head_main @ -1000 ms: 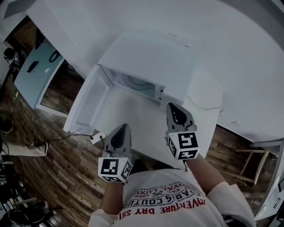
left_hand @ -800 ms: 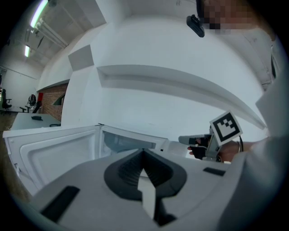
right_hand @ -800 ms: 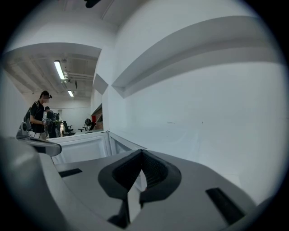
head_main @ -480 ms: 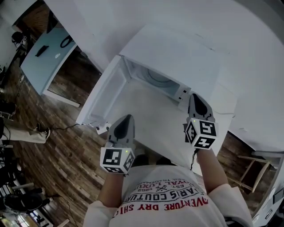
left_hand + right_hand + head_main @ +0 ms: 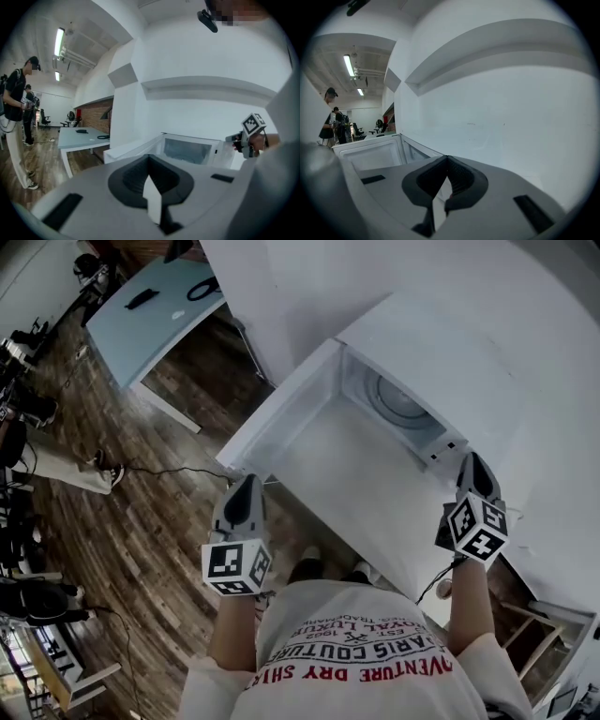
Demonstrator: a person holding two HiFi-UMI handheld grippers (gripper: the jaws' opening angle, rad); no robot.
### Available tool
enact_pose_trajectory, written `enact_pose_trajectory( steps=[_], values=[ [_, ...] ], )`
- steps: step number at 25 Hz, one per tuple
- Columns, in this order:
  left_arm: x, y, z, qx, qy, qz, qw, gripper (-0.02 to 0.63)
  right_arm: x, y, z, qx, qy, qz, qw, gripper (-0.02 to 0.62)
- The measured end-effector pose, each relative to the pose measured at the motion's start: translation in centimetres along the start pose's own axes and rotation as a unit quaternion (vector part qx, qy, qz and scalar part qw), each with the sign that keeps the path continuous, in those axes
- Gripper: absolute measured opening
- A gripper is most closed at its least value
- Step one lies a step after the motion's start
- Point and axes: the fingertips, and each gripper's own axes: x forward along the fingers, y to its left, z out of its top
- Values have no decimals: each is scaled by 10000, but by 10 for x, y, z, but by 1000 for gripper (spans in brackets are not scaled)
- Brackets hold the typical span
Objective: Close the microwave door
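Observation:
The white microwave (image 5: 441,352) stands on a white counter (image 5: 366,498) with its door (image 5: 281,413) swung wide open to the left; the round turntable (image 5: 398,401) shows inside. My left gripper (image 5: 247,486) hangs shut and empty over the wooden floor, just short of the door's free edge. My right gripper (image 5: 472,463) is shut and empty beside the microwave's front right corner. The left gripper view has the open cavity (image 5: 187,151) ahead of the left gripper (image 5: 150,161). In the right gripper view the door's inner face (image 5: 370,153) lies to the left of the right gripper (image 5: 447,160).
A pale blue table (image 5: 155,306) with small dark items stands at the far left. A cable (image 5: 159,470) trails over the wooden floor. A person (image 5: 14,117) stands off to the left. A wooden stool (image 5: 539,634) sits at the lower right. White wall runs behind the microwave.
Both grippers have spread apart: the left has come off the counter towards the floor on the left, the right has shifted to the microwave's right corner. The door stays open.

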Motion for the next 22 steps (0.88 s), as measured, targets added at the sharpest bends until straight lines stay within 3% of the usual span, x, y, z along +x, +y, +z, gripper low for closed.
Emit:
enact_pose_trajectory(
  steps=[4,8,12,22],
  values=[
    [-17,59,-7,-138,13,504,9986,2,-5,4,1,-34,15,-83,10000,12],
    [-11,98,-14,-297,77,668,9973,2,-9,5,2,-39,-14,-258,9997,12],
    [-1,115,-17,-484,96,549,9973,2,-9,6,3,-62,15,-325,9995,12],
    [27,121,-8,-344,75,-20,9994,2,-8,9,2,17,4,-558,9984,12]
  ],
)
